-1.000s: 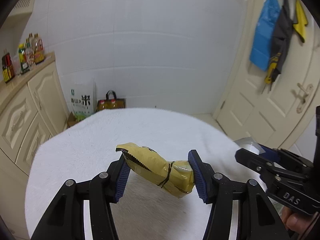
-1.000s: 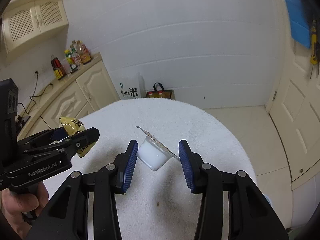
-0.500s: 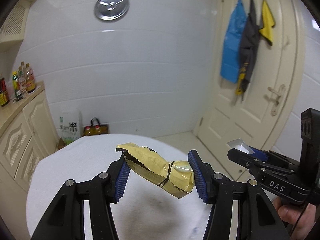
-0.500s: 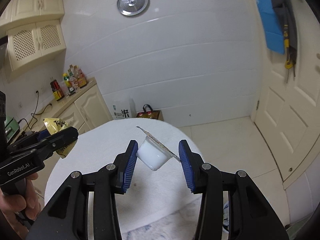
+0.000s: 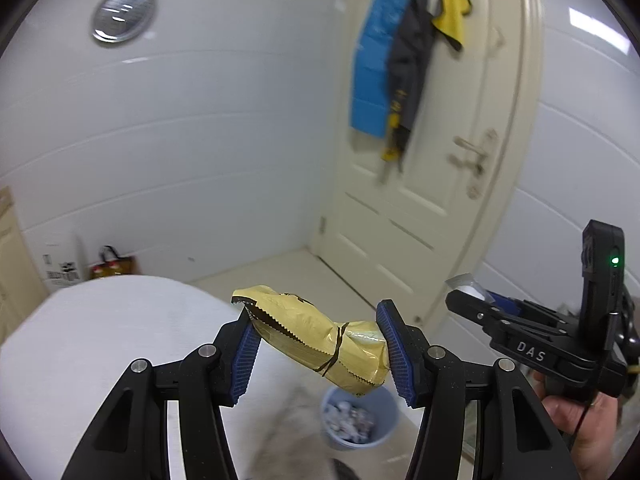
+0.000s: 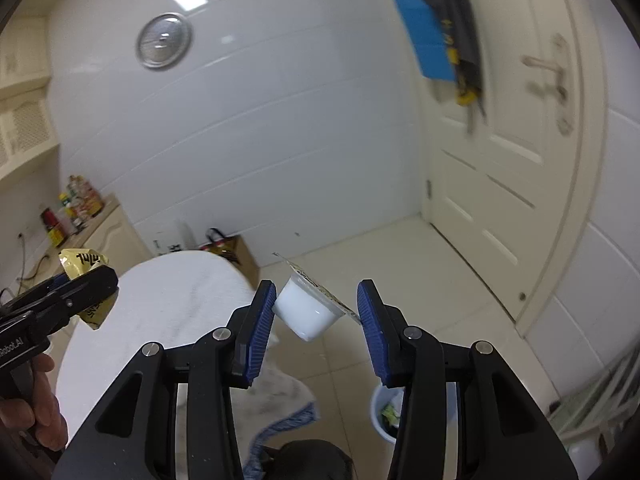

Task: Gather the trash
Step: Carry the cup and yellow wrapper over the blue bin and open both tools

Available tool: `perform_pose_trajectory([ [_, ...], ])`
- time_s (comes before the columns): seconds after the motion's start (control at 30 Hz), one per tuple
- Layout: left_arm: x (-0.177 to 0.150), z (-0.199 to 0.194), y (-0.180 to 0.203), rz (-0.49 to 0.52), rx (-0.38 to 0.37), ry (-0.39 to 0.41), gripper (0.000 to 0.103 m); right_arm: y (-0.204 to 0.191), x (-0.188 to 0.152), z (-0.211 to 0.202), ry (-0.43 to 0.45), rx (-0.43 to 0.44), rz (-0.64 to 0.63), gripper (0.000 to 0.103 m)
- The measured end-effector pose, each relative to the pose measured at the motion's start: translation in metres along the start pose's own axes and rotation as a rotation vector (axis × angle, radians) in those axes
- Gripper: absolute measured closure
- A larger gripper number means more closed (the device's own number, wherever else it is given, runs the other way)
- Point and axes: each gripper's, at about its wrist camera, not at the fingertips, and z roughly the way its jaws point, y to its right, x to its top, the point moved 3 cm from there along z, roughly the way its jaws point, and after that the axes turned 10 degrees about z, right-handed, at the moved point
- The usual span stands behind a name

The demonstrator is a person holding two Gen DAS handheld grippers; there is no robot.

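The round desk (image 5: 104, 332) under its white cloth lies left of the blue trash bin (image 5: 360, 420), which stands on the tiled floor and holds crumpled waste. Above the bin, the left tool (image 5: 316, 340) is clamped on a yellow snack wrapper (image 5: 320, 336). Right of it, the right tool (image 6: 316, 312) grips a small white cup (image 6: 306, 312) with a peeled lid

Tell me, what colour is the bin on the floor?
Pale blue; the bin shows best in the left wrist view, with trash already inside.
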Motion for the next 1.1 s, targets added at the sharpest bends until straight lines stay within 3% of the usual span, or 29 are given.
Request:
perform_pose_trajectory([
  [0.33, -0.017, 0.108, 0.043, 0.063, -0.138, -0.192, 0.05, 0.124, -0.023, 0.055, -0.149, -0.132, 0.175, 0.06],
  [0.67, -0.038, 0.195, 0.053, 0.101, -0.175, -0.399, 0.049, 0.186, -0.049, 0.119, -0.281, -0.14, 0.319, 0.059],
  [0.7, -0.028, 0.205, 0.06, 0.109, -0.172, -0.411, 0.048, 0.194, -0.05, 0.125, -0.291, -0.135, 0.345, 0.058],
  [0.77, -0.028, 0.217, 0.056, 0.111, -0.161, -0.447, 0.036, 0.2, -0.054, 0.129, -0.301, -0.143, 0.37, 0.057],
  [0.8, -0.023, 0.226, 0.059, 0.112, -0.15, -0.459, 0.022, 0.207, -0.055, 0.133, -0.31, -0.154, 0.395, 0.045],
  [0.83, -0.018, 0.228, 0.057, 0.111, -0.138, -0.458, 0.016, 0.211, -0.056, 0.135, -0.319, -0.163, 0.413, 0.037],
  [0.9, -0.007, 0.231, 0.057, 0.111, -0.123, -0.444, 0.009, 0.218, -0.057, 0.133, -0.312, -0.174, 0.453, 0.009],
  [0.97, -0.002, 0.226, 0.053, 0.117, -0.103, -0.431, 0.003, 0.221, -0.057, 0.128, -0.294, -0.174, 0.47, 0.001],
  [1.1, 0.007, 0.221, 0.063, 0.138, -0.06, -0.41, 0.001, 0.221, -0.058, 0.124, -0.3, -0.211, 0.485, 0.0],
])
